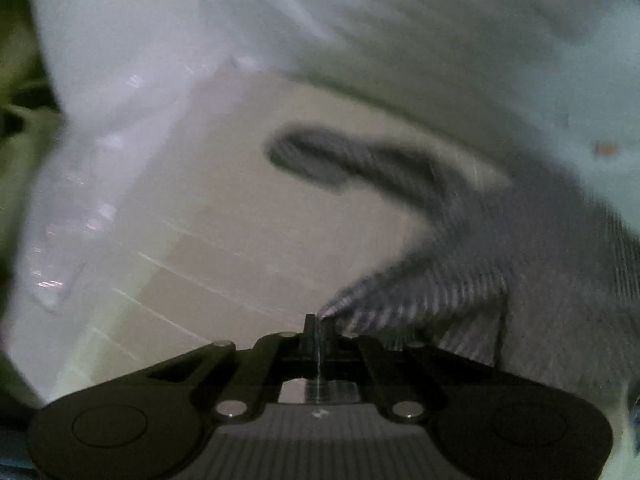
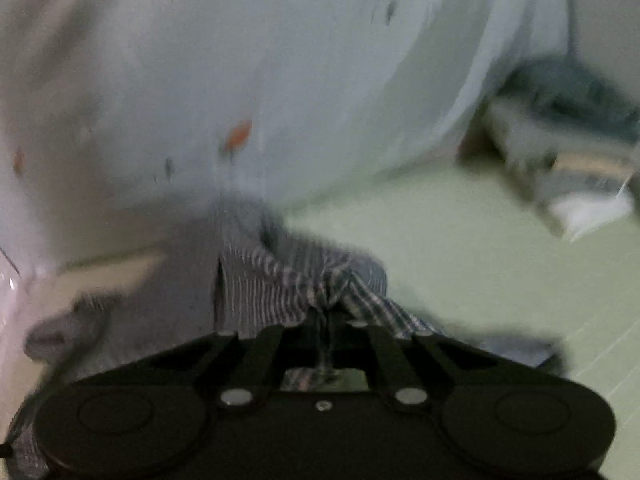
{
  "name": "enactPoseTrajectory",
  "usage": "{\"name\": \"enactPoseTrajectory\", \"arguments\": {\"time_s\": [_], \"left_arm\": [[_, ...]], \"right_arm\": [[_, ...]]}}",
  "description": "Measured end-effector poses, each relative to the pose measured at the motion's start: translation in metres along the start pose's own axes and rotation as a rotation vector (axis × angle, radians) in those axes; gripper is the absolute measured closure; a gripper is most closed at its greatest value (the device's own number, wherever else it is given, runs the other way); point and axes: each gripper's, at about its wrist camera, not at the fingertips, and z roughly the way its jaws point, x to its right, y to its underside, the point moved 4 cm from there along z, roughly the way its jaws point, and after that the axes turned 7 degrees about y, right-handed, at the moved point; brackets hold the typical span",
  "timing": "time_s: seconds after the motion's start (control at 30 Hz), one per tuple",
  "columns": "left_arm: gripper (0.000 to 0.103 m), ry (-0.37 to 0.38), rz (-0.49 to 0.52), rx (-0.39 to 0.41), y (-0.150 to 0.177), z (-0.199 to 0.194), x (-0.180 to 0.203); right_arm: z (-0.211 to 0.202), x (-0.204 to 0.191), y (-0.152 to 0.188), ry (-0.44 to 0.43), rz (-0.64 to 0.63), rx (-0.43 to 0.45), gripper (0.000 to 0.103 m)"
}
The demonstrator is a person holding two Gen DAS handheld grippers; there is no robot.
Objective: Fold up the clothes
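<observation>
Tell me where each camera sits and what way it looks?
Left wrist: sits on the left tongs, looking down along them at the striped cloth they pinch, above a pale surface; no hand shows.
Right wrist: sits on the right tongs, looking down at the bunched striped cloth they pinch, a clothes pile beyond.
Shared: the striped cloth and the light sheet behind.

Both views are smeared by motion. The striped garment (image 1: pixel 460 280) runs off the left wrist view's right edge, its full shape unreadable. Its pinched edge is hidden between the closed fingers of the right tool (image 2: pixel 324 316). A heap of cloth (image 2: pixel 568 152) at the right is too blurred to identify. Small orange marks (image 2: pixel 238 136) on the pale sheet (image 2: pixel 280 60) cannot be made out.
</observation>
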Motion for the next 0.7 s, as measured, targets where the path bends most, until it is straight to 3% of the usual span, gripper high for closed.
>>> {"name": "enactPoseTrajectory", "arguments": {"time_s": [0.1, 0.17, 0.2, 0.23, 0.33, 0.4, 0.6, 0.7], "left_arm": [[0.102, -0.061, 0.014, 0.006, -0.001, 0.003, -0.012], [0.101, -0.075, -0.005, -0.053, 0.008, 0.023, -0.017], [0.100, -0.085, -0.002, -0.084, 0.013, 0.032, -0.018], [0.098, -0.101, 0.004, -0.104, 0.017, 0.037, -0.018], [0.093, -0.107, 0.010, -0.128, 0.026, 0.037, -0.016], [0.077, -0.098, 0.007, -0.133, 0.031, 0.035, -0.017], [0.060, -0.099, 0.024, -0.162, 0.040, 0.037, -0.023], [0.060, -0.096, 0.038, -0.184, 0.044, 0.043, -0.021]], "right_arm": [[-0.006, 0.005, -0.022, 0.031, 0.002, 0.059, 0.099], [0.012, 0.003, -0.018, 0.051, -0.007, 0.054, 0.095], [0.023, 0.002, -0.008, 0.047, -0.008, 0.017, 0.087], [0.032, 0.003, 0.003, 0.052, 0.007, -0.032, 0.071], [0.042, 0.006, 0.036, 0.057, 0.064, -0.136, 0.057], [0.030, 0.009, 0.058, 0.049, 0.106, -0.148, 0.048], [0.018, 0.014, 0.122, 0.038, 0.215, -0.296, 0.041], [0.022, 0.006, 0.140, 0.009, 0.239, -0.332, 0.038]]}}
